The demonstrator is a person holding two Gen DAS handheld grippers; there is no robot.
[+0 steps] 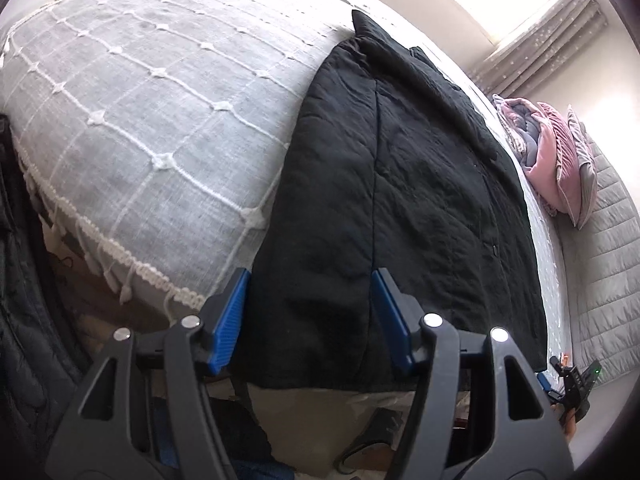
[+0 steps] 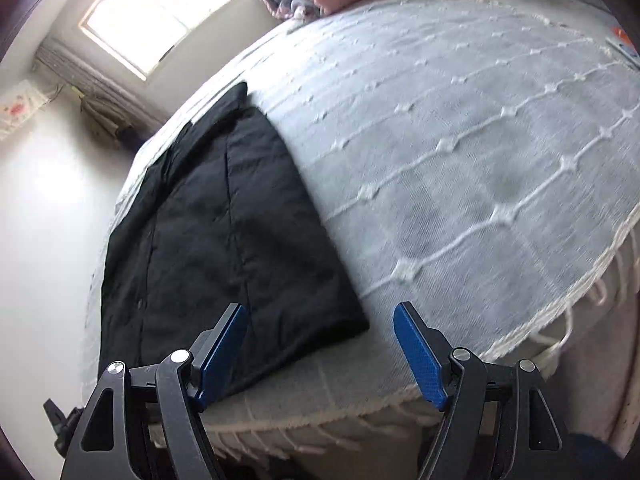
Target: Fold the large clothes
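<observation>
No brand, label or writing can be read in either view; a white sheet with reddish marks (image 2: 18,110) hangs on the wall left of the window (image 2: 160,12), too small to make out.

The black garment (image 1: 400,208) lies folded into a long, flat panel on the bed, on top of the grey bedspread (image 1: 140,112) with its raised white grid and knotted fringe. Its near hem reaches the bed's foot edge.

The left tool (image 1: 310,320) hovers over that near hem with its blue pads well apart. The garment's left edge and centre seam lie in line with the gap, but neither pad presses the cloth. The right tool (image 2: 320,344) also stands wide, with nothing gripped. Its left pad sits over the garment's near right corner and its right pad over bare bedspread beside the garment.

Only the left wrist view shows the right tool from outside, a small dark shape with a green light (image 1: 576,384) past the garment's far right corner. It also shows a quilted grey cover (image 1: 600,264) beyond the garment and shoes on the floor (image 1: 372,436) below the hem. Only the right wrist view shows the window fully and the wide stretch of bedspread to the garment's right. Both views show pink and grey bedding (image 1: 552,160) heaped beyond the garment, near the head of the bed.

No containers are visible.
</observation>
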